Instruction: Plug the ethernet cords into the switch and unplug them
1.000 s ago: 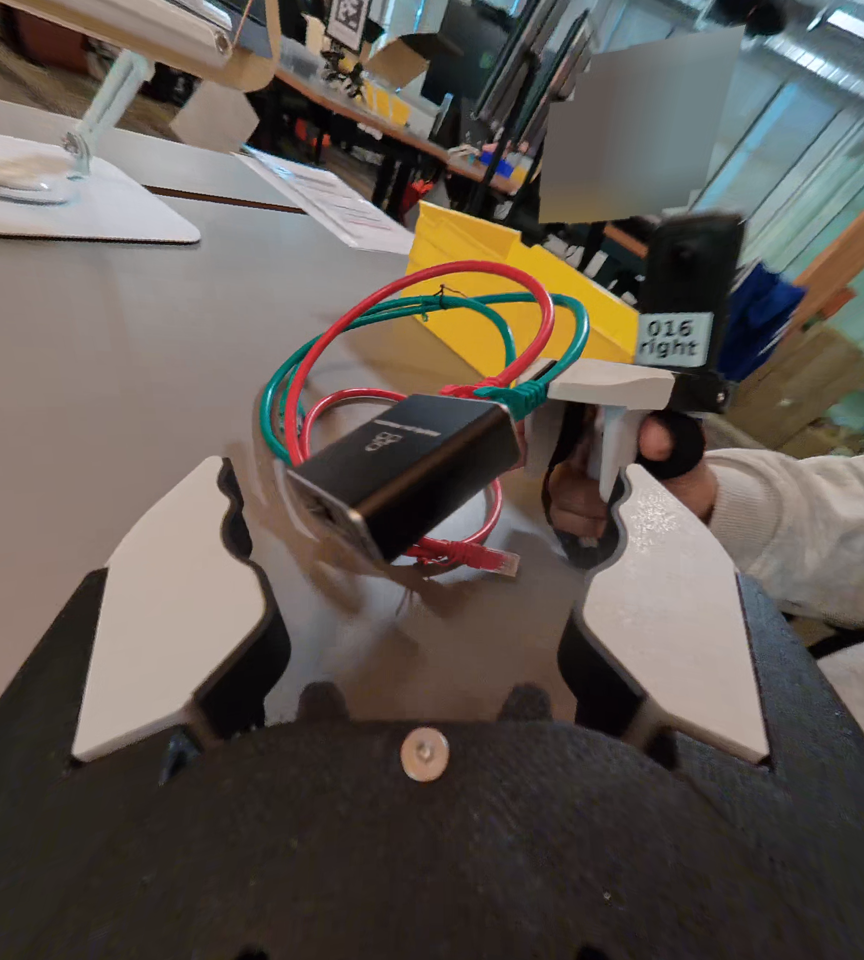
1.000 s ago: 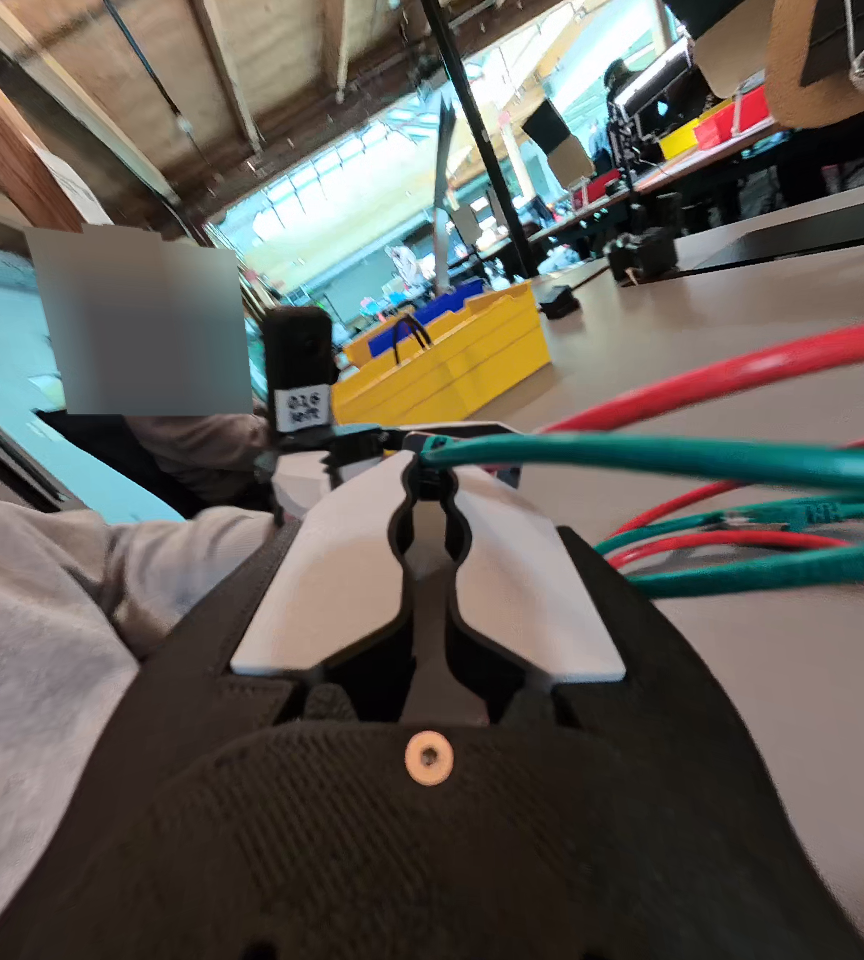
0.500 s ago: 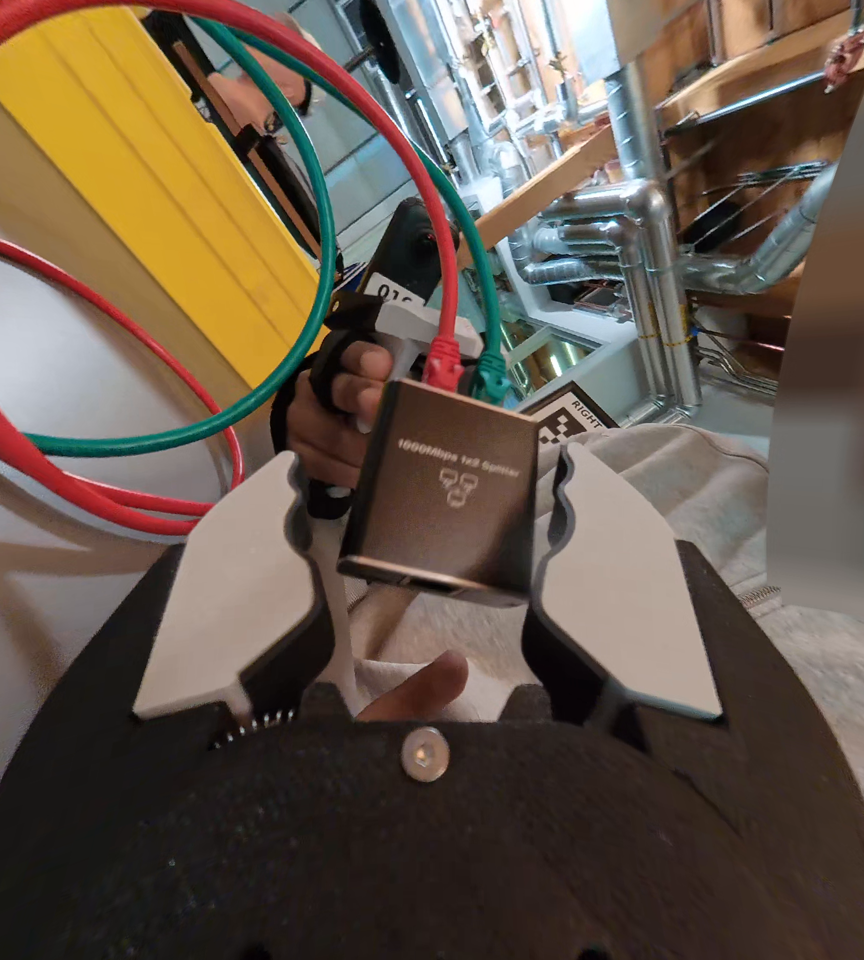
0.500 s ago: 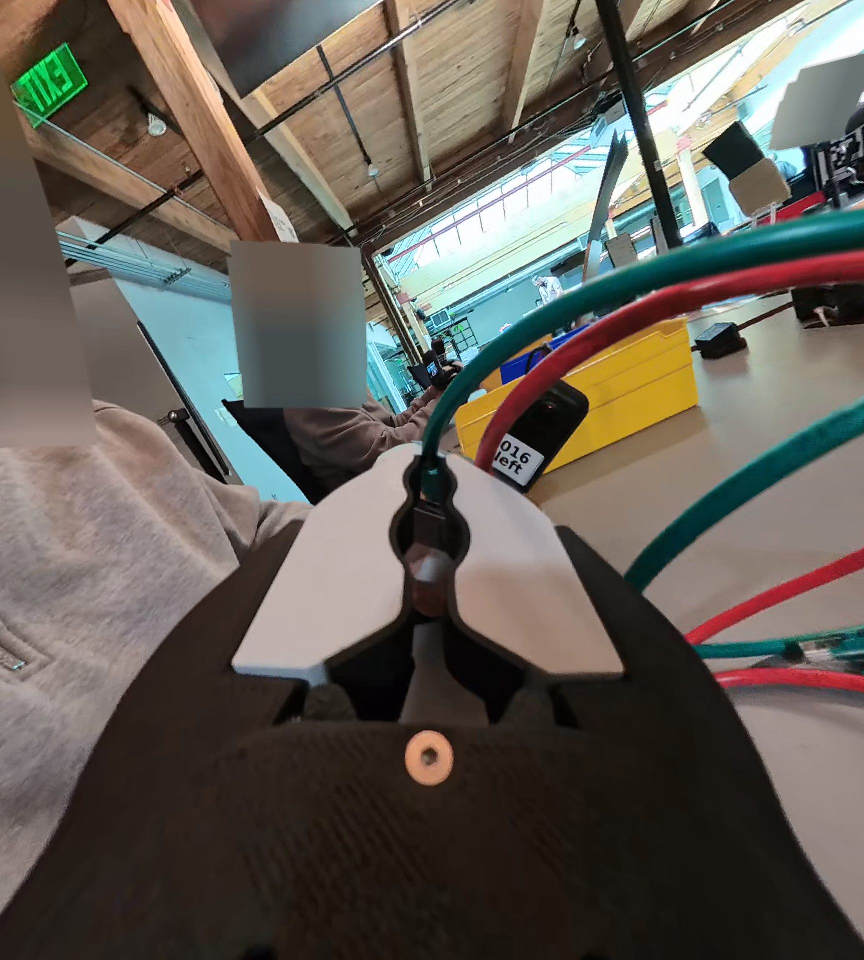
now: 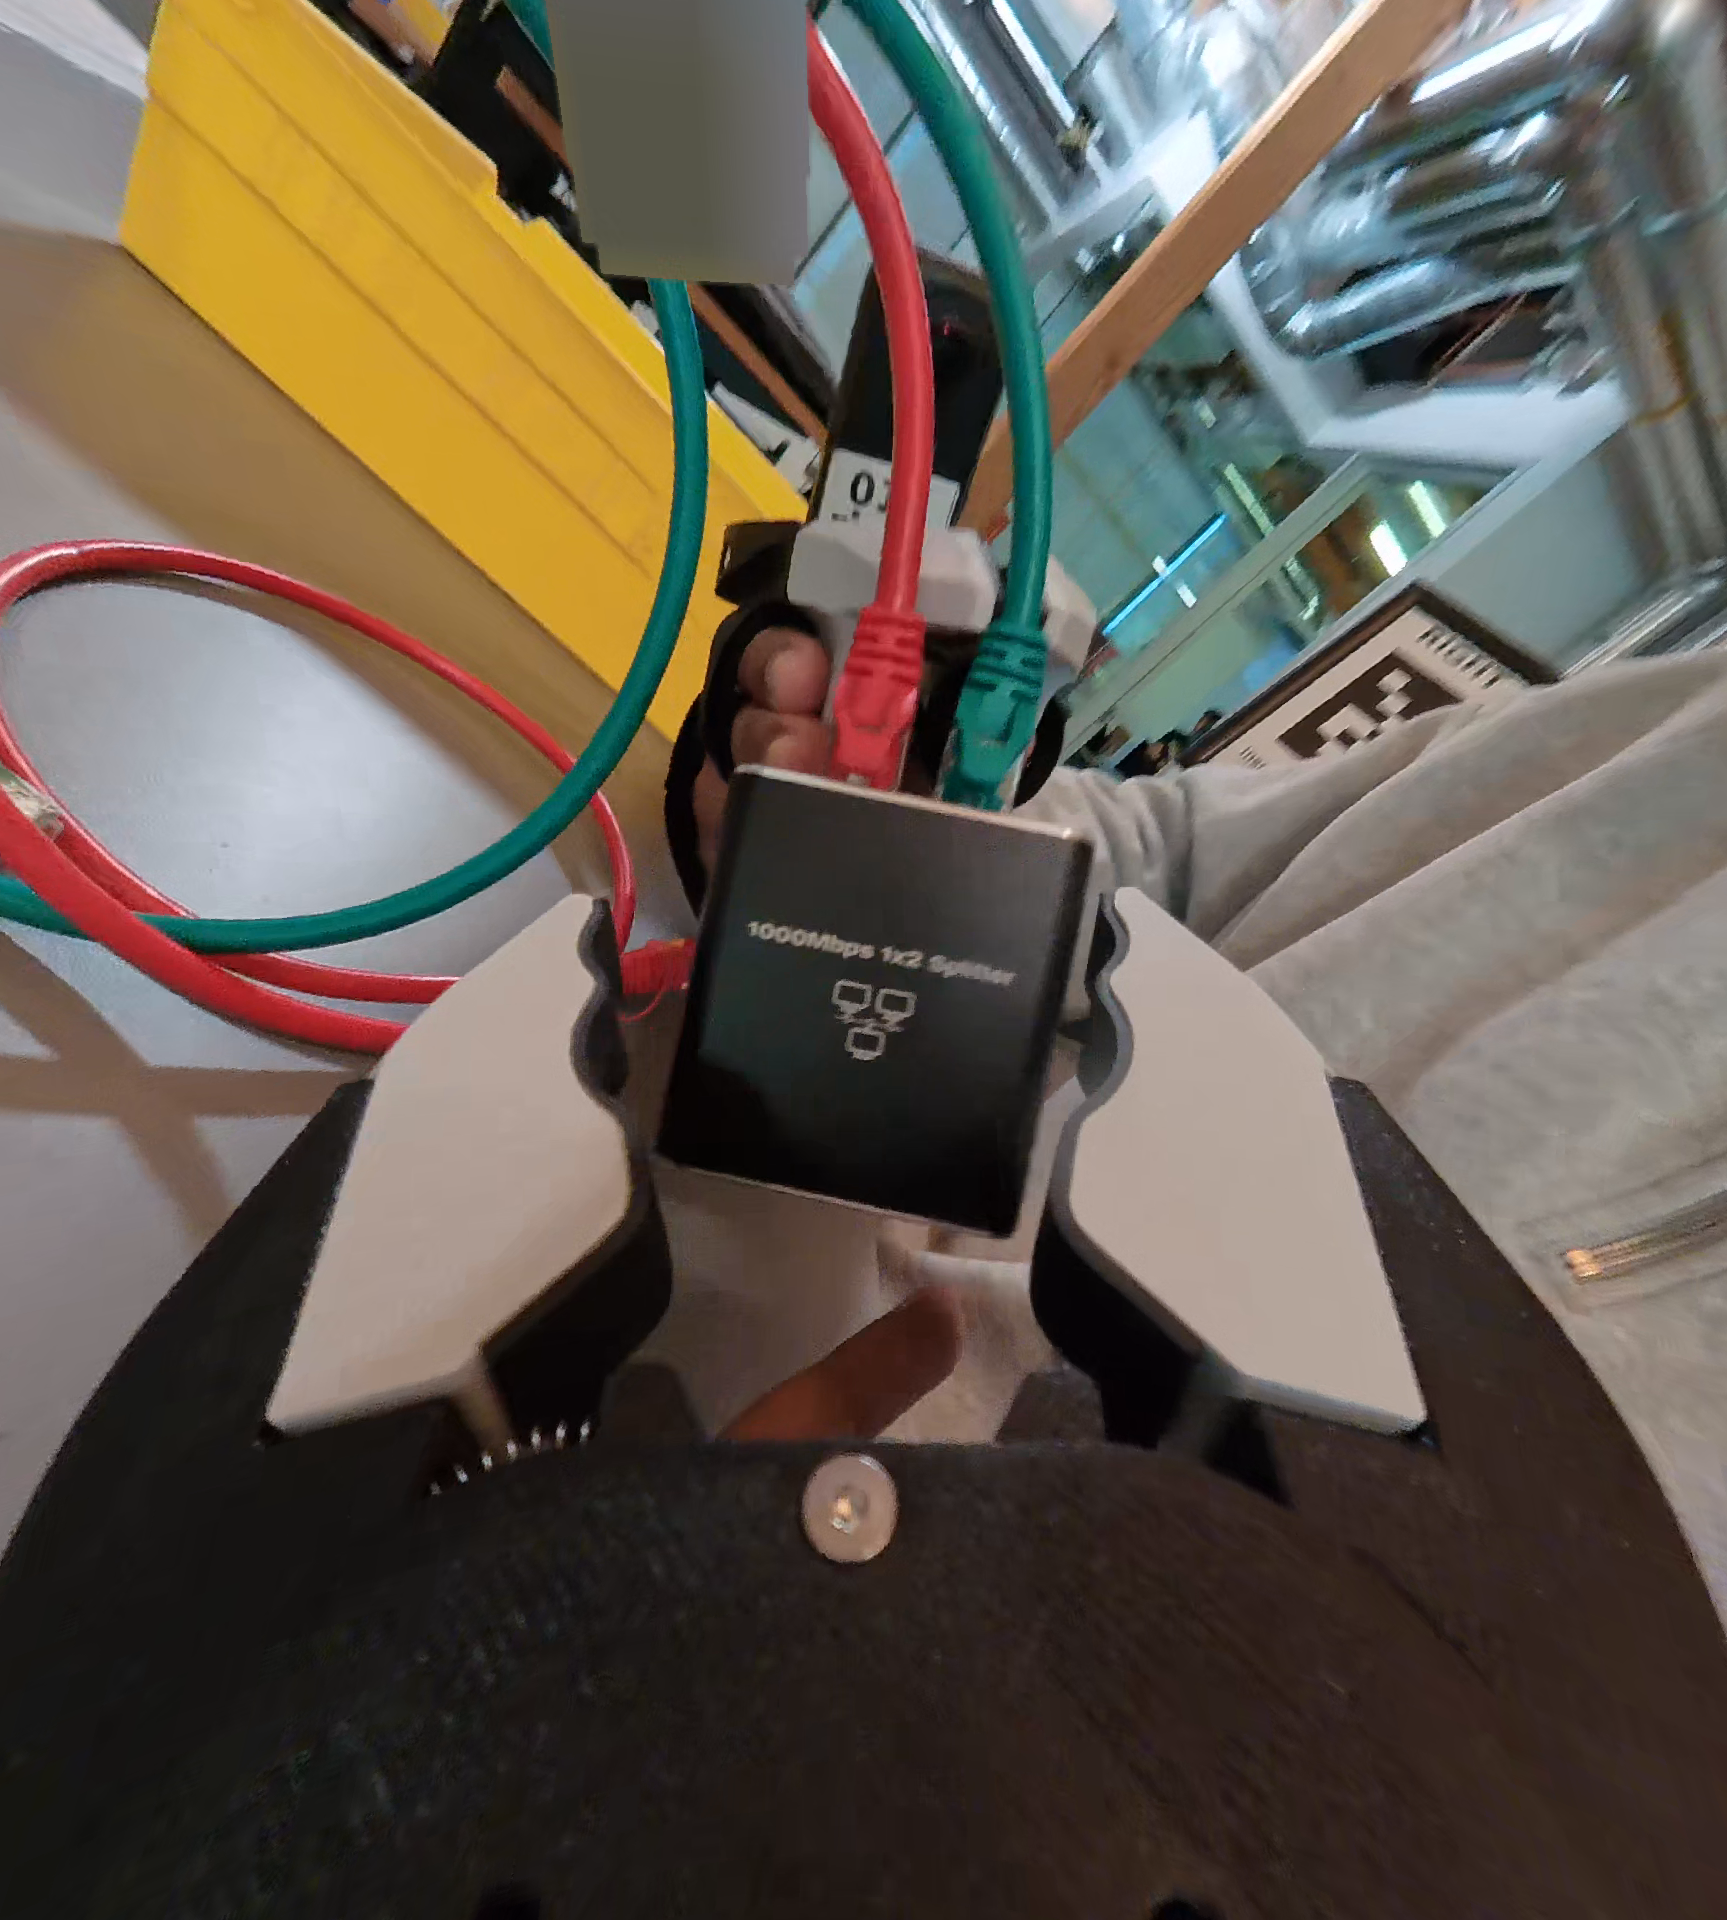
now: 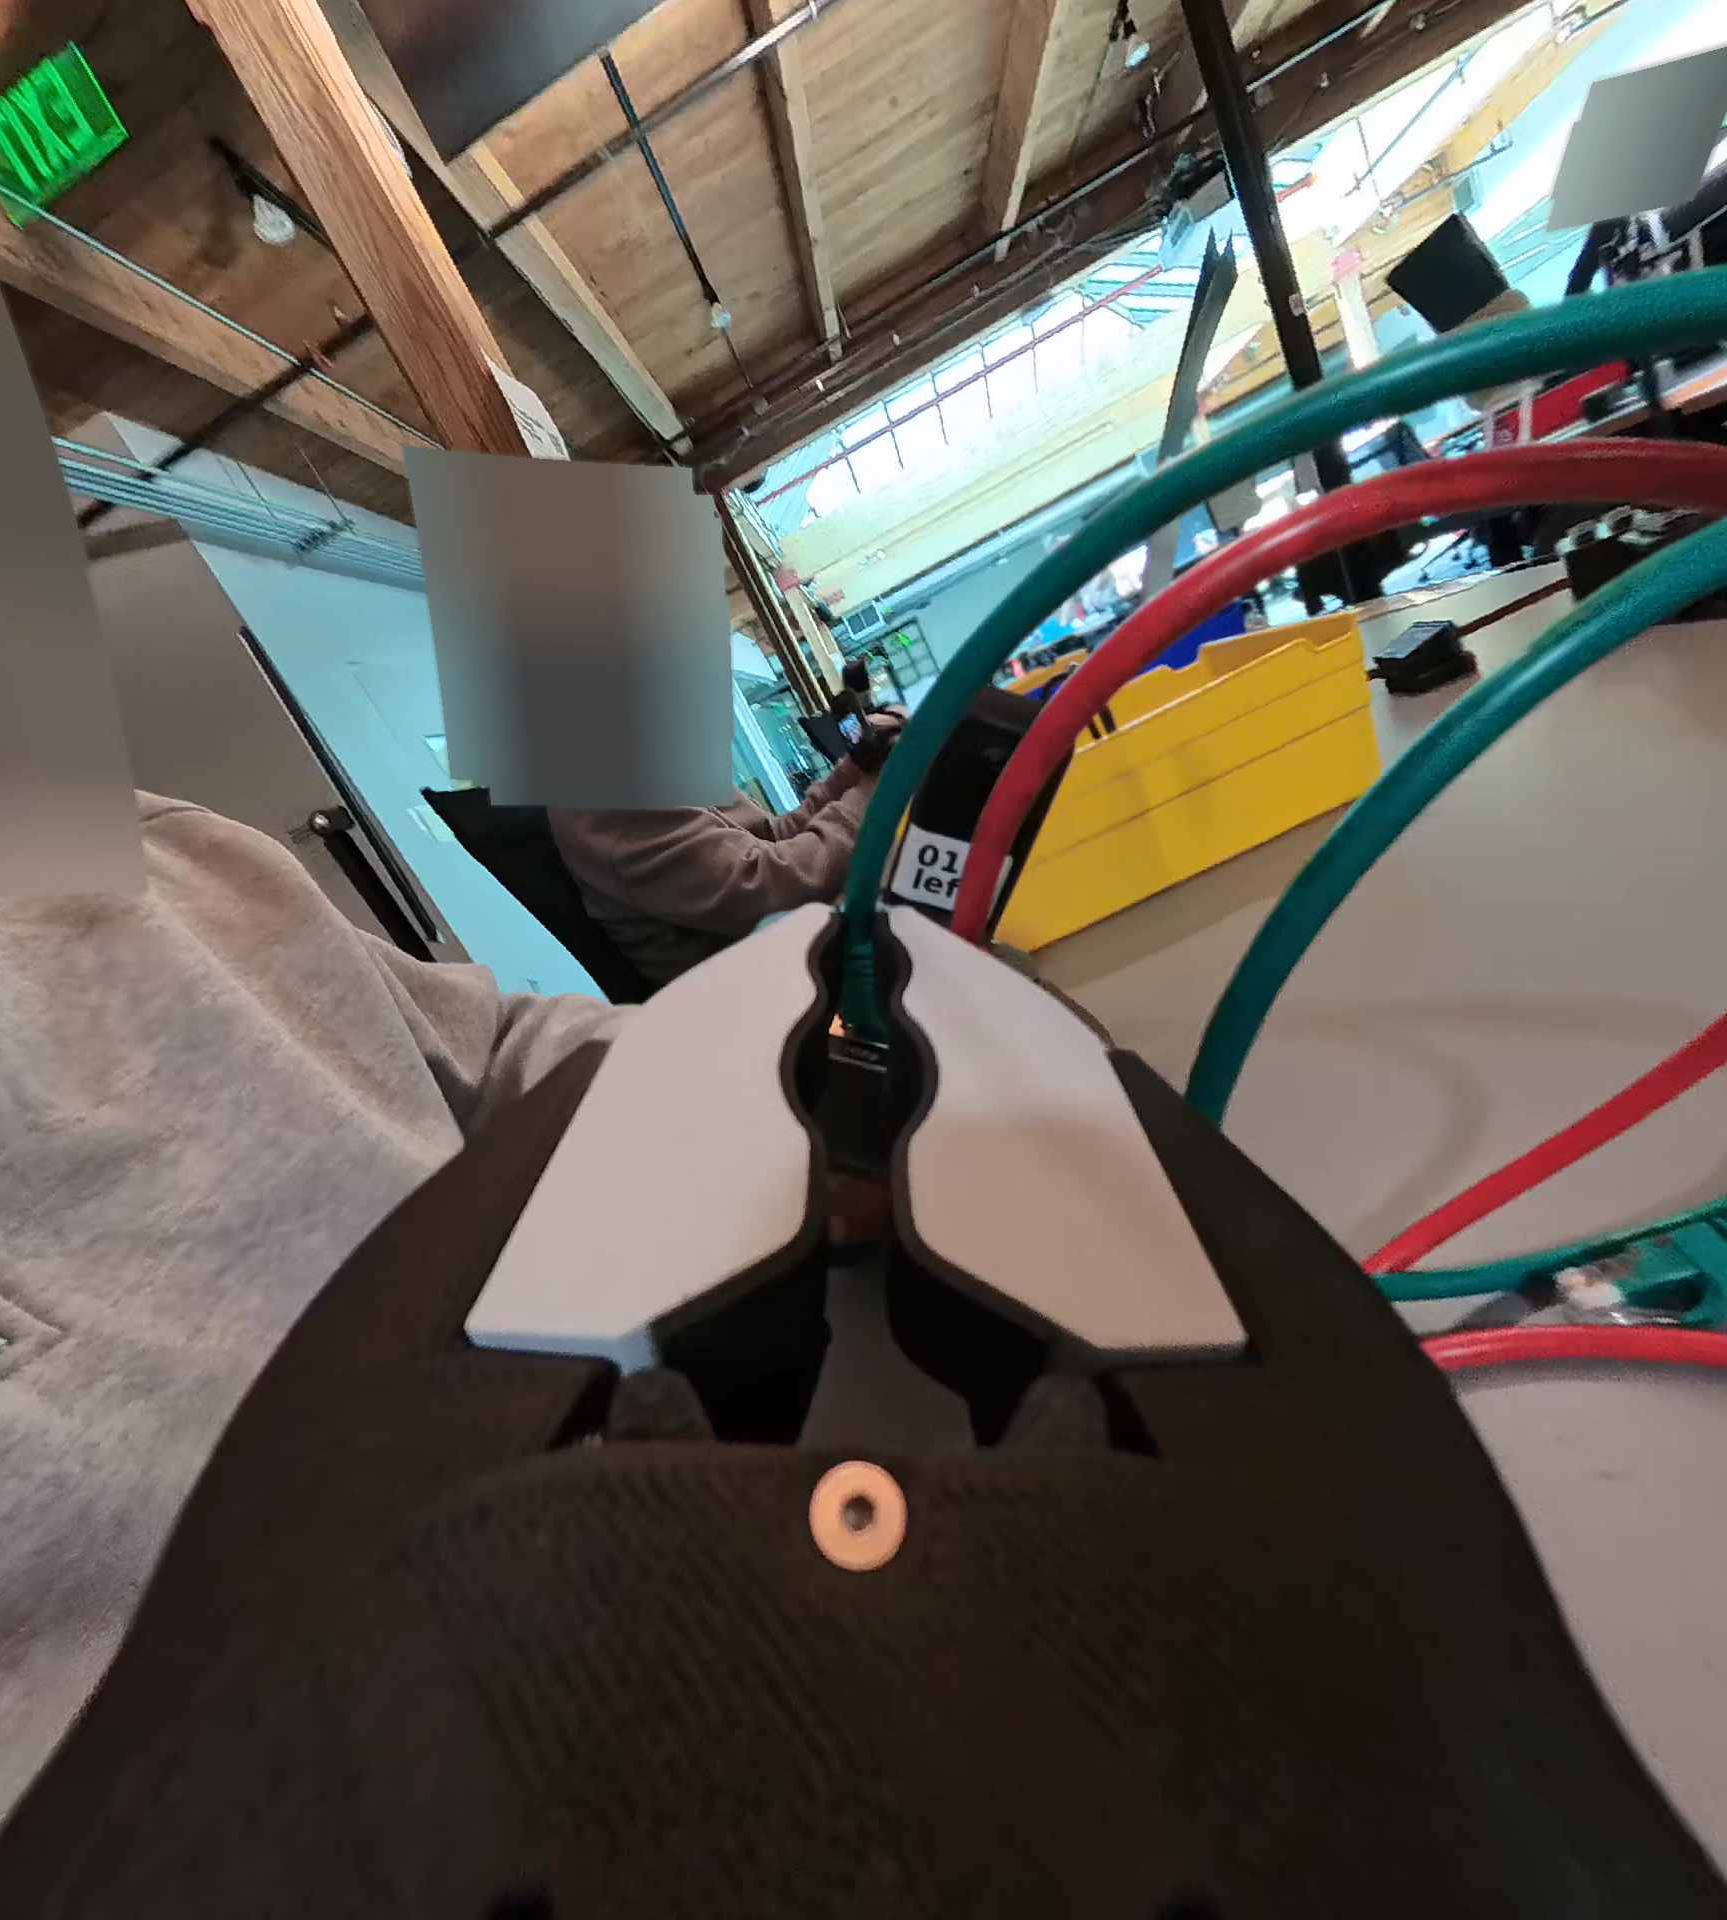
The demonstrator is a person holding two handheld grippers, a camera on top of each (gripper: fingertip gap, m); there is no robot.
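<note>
Left wrist view: switch (image 5: 874,1023), lifted off the table (image 5: 163,727), sits between spread left gripper (image 5: 854,1049) fingers, red cord (image 5: 874,675) and green cord (image 5: 994,686) both plugged in; right gripper (image 6: 864,997) pinches the green plug, so unplugging likely remains.

Red cable (image 5: 215,966) and green cable (image 5: 677,582) loops crowd the bench (image 5: 163,727) left of the switch (image 5: 880,1018), yellow bin (image 5: 402,291) behind.

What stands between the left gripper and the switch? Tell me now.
Nothing visible. The switch already sits between the left gripper's open fingers, with a gap on its left side. The red cord and green cord enter its far end, clear of those fingers; the right gripper is shut on the green cord's plug there.
</note>
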